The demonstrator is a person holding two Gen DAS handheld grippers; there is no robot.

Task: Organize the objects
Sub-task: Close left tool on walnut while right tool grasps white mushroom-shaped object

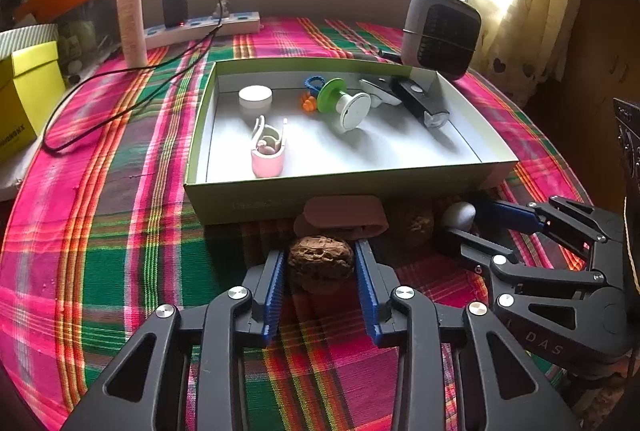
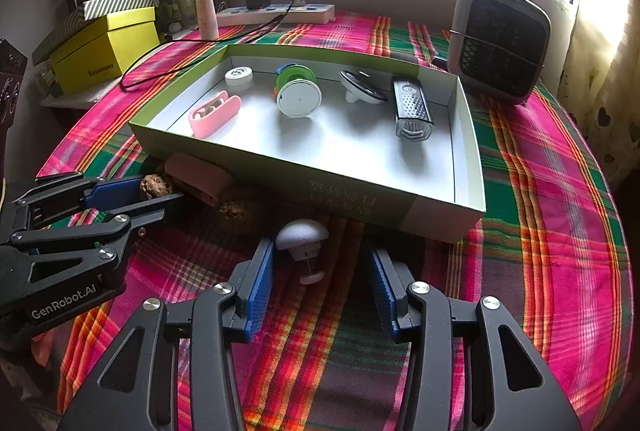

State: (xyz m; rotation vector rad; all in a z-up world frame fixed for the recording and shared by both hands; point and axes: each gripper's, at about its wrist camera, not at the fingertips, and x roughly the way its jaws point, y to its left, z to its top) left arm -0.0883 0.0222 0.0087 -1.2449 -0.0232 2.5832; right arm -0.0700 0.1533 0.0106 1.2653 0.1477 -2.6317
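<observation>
left gripper [image 1: 320, 267]: brown wrinkled walnut [image 1: 320, 263] is pinched, just before green cardboard tray [image 1: 340, 187] | right gripper [image 2: 322, 271]: jaws spread; white mushroom-shaped plastic piece [image 2: 302, 239] is touched only by left pad, on plaid cloth [image 2: 540, 231]

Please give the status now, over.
Left tool shut on walnut. Right tool open around white mushroom toy. Box wall just ahead; second walnut loose.

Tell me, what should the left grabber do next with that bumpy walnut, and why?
Probably lift it a little. The left gripper already has its blue pads on either side of the walnut, apparently gripping it, and the nut sits on the checked cloth just outside the green box. Raising it should clear the near wall so it can go inside with the other things.
</observation>
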